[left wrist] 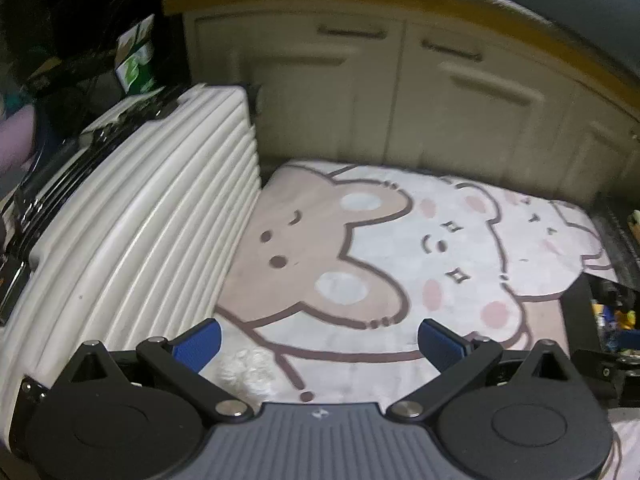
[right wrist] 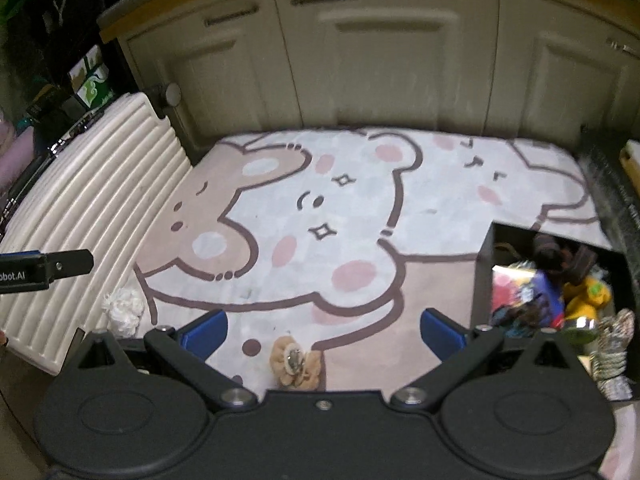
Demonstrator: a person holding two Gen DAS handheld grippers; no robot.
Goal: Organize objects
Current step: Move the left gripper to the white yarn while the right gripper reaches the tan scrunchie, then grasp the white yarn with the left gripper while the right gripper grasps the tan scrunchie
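A small tan plush hair clip (right wrist: pixel 296 364) lies on the cartoon bear rug (right wrist: pixel 340 216), just in front of my right gripper (right wrist: pixel 324 332), which is open and holds nothing. A white fluffy scrunchie (right wrist: pixel 122 308) rests on the rug beside the suitcase; the left wrist view shows the white fluffy scrunchie (left wrist: pixel 248 372) low between the fingers of my left gripper (left wrist: pixel 318 344), also open and not holding anything. A black box (right wrist: pixel 484 276) at the right holds several toys and trinkets (right wrist: pixel 540 292). The left gripper's finger (right wrist: pixel 60 266) pokes in from the left edge.
A white ribbed suitcase (left wrist: pixel 140 240) lies along the rug's left side. Cream cabinet doors (right wrist: pixel 380 60) with handles close off the back. Dark clutter and a green-white carton (left wrist: pixel 136 60) sit at the far left. A dark strip (right wrist: pixel 612 200) borders the rug on the right.
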